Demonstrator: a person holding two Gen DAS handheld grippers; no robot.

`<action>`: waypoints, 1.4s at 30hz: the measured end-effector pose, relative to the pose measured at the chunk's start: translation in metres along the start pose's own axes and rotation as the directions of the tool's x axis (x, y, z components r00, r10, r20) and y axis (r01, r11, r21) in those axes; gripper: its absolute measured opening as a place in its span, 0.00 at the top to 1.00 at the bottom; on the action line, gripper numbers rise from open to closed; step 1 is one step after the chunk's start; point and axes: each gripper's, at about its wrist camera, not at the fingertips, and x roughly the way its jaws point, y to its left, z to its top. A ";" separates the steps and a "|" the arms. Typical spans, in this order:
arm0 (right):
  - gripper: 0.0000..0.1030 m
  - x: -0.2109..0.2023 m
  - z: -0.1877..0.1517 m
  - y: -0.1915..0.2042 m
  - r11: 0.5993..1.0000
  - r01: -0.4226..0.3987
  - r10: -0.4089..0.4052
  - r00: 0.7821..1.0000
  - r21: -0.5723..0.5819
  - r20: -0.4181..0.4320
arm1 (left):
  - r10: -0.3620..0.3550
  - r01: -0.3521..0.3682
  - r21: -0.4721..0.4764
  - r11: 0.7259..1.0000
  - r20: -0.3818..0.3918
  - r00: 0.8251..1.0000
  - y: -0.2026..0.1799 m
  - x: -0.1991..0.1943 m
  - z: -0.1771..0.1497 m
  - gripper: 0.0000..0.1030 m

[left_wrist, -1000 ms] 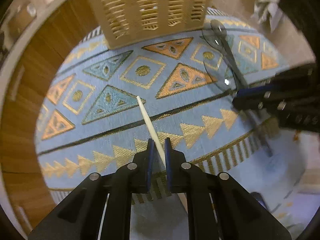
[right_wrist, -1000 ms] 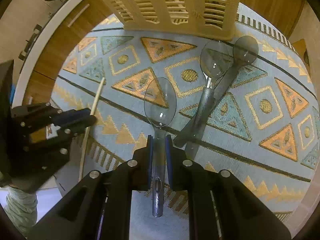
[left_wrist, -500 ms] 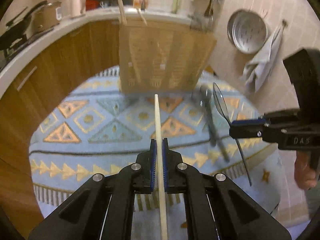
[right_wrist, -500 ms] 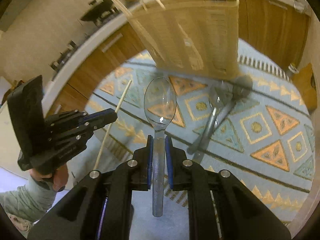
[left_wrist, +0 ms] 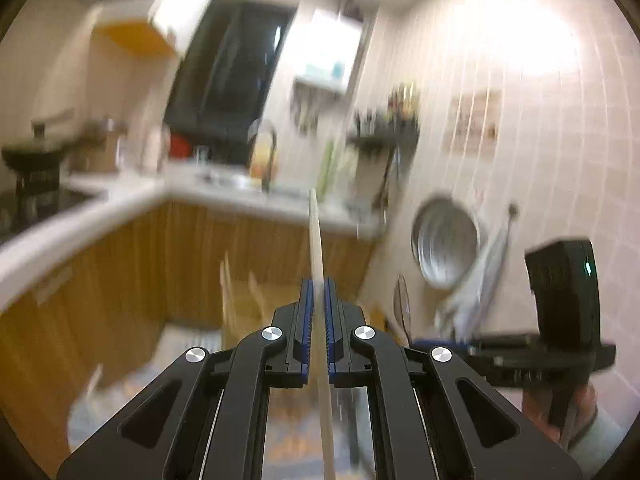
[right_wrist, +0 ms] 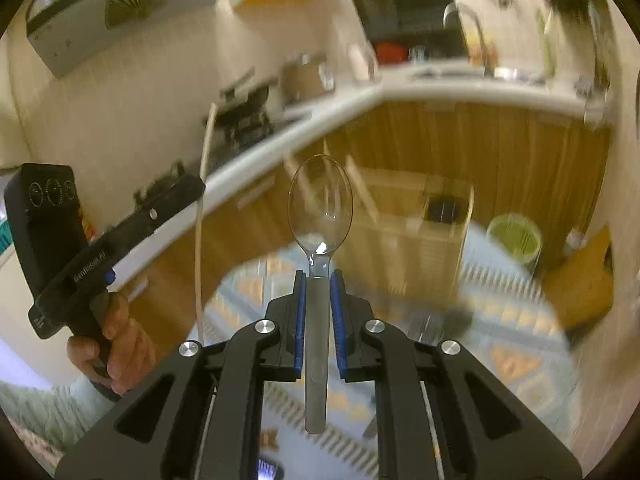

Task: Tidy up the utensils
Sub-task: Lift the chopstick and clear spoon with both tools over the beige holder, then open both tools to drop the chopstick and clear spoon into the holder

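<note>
**Warm light, heavy motion blur**

Both views are yellowish and dimly warm. Glare whitens the tiled wall (left_wrist: 516, 32) at upper right. Backgrounds smear with motion blur; only the near foreground stays sharp. Fisheye bending darkens every corner.

Kitchen with pale tiled wall (left_wrist: 540, 128), white countertop (right_wrist: 460, 90) over wooden cabinets (right_wrist: 500, 148), dark window (left_wrist: 228, 92), patterned rug (right_wrist: 520, 352), green bin (right_wrist: 514, 238).

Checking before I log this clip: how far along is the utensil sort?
Done: sticks already stand in the slatted basket. In hand: left gripper shut on a chopstick, right gripper shut on a clear spoon, both lifted above the rug. Left: dropping both in, plus blurred utensils on the rug.
</note>
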 end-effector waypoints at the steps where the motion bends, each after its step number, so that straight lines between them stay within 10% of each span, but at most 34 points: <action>1: 0.90 -0.003 0.010 0.000 1.000 0.022 -0.022 0.999 -0.007 0.038 | 0.001 -0.001 0.003 1.000 0.040 0.999 -0.003 0.005 0.009 0.97; 8: 0.90 0.007 0.055 -0.017 0.990 0.143 -0.140 0.966 0.002 0.217 | 0.039 -0.031 -0.044 0.999 0.201 0.979 -0.008 0.065 0.036 0.97; 21: 0.90 0.069 0.053 -0.059 0.966 0.257 -0.232 0.916 -0.033 0.328 | 0.175 -0.183 0.008 0.983 0.249 0.953 -0.011 0.142 0.006 0.97; 36: 0.89 0.086 0.017 -0.087 0.979 0.204 -0.192 0.925 -0.004 0.327 | 0.221 -0.243 0.060 0.968 0.247 0.944 -0.005 0.153 -0.027 0.88; 42: 0.52 0.073 0.001 -0.091 0.980 0.197 -0.191 0.941 0.005 0.279 | 0.204 -0.215 0.038 0.976 0.198 0.959 0.004 0.134 -0.029 0.70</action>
